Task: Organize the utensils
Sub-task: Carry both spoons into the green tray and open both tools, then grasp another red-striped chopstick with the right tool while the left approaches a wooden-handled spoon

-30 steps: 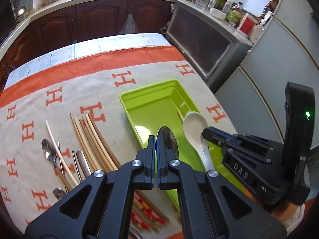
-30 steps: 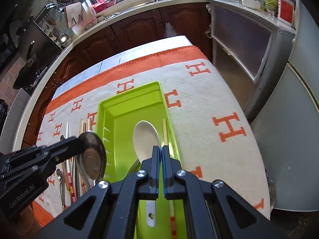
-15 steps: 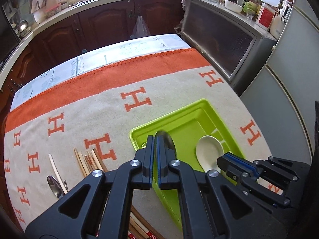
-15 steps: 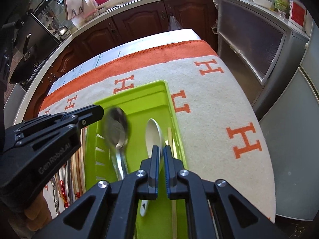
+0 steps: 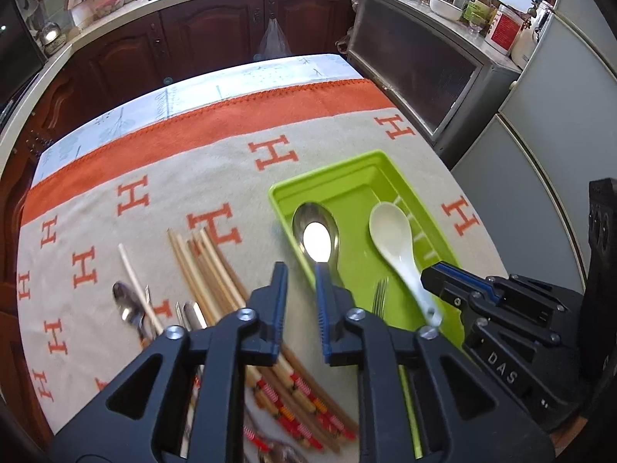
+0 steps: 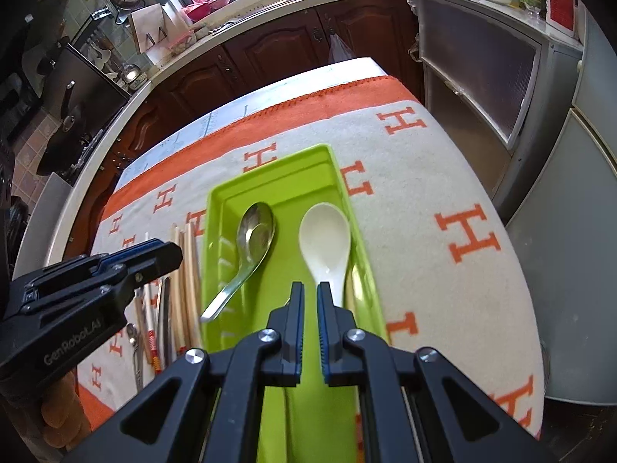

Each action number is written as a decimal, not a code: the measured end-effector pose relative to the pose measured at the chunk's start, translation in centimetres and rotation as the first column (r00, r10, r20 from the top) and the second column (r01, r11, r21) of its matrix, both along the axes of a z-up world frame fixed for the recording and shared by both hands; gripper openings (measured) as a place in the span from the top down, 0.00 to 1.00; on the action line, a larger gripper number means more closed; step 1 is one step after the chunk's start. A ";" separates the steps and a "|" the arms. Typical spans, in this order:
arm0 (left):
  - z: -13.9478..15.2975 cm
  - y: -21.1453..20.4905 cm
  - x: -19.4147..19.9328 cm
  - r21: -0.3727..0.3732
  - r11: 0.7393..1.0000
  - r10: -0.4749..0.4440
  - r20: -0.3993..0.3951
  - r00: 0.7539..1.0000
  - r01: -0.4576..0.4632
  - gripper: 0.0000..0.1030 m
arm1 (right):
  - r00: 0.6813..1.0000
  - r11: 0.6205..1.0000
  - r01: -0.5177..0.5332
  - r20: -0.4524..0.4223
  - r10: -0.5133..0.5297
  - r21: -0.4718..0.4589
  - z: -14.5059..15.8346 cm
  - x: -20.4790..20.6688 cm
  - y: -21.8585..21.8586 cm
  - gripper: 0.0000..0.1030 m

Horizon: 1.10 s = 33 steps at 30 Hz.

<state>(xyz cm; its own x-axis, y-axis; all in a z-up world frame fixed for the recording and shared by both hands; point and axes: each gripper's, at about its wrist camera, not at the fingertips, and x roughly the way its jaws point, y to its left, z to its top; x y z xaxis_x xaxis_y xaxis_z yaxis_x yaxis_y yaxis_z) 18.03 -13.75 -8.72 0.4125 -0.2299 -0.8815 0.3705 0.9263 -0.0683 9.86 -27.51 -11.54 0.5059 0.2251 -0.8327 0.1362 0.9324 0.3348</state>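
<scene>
Where the metal spoon (image 6: pixel 255 231) lies inside the green tray (image 6: pixel 270 177), bowl toward the tray's far end and handle slanting back over the tray's left rim, it is free of both tools and appears deposited. A white ceramic spoon (image 6: pixel 324 240) lies to its right in the same tray, roughly parallel, which suggests the tray is serving as the collection point. A fork (image 5: pixel 381 296) shows at the tray's near end. The left tool (image 5: pixel 301 285) hangs just left of the tray's near left rim, fingers spread and holding nothing. The right tool (image 6: pixel 310 301) sits over the tray's near end, jaws slightly parted and empty. Left of the tray, on the patterned cloth over the counter (image 5: pixel 270 73), chopsticks (image 5: pixel 208 270) and a smaller spoon (image 5: pixel 125 301) remain unsorted, so the task is judged partly done.
</scene>
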 end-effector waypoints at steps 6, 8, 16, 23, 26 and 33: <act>1.4 3.3 -4.5 -0.008 0.999 0.031 0.010 0.999 -0.031 0.69 | 1.000 1.000 -0.028 0.000 0.028 -0.003 1.4 -3.1 2.0 0.94; 1.5 4.5 -5.9 -0.003 0.999 0.044 -0.005 0.999 -0.044 0.69 | 0.999 0.999 -0.044 0.001 0.044 0.007 1.9 -4.2 2.7 0.94; 1.9 9.4 -10.7 0.002 0.994 0.111 -0.012 0.994 -0.111 0.68 | 0.996 0.997 -0.083 0.024 0.083 0.004 3.9 -7.3 4.7 0.93; 3.1 13.4 -13.3 -0.023 0.980 0.198 0.026 0.980 -0.197 0.59 | 0.994 0.995 -0.095 0.043 0.096 -0.018 5.0 -8.6 6.4 0.82; 3.4 14.6 -13.7 -0.027 0.975 0.222 0.044 0.974 -0.221 0.58 | 0.993 0.994 -0.109 0.040 0.109 -0.018 5.1 -8.7 7.3 0.82; 2.8 16.7 -13.6 -0.026 0.967 0.254 0.039 0.967 -0.253 0.58 | 0.990 0.989 -0.142 0.015 0.143 -0.040 4.7 -8.3 9.8 0.82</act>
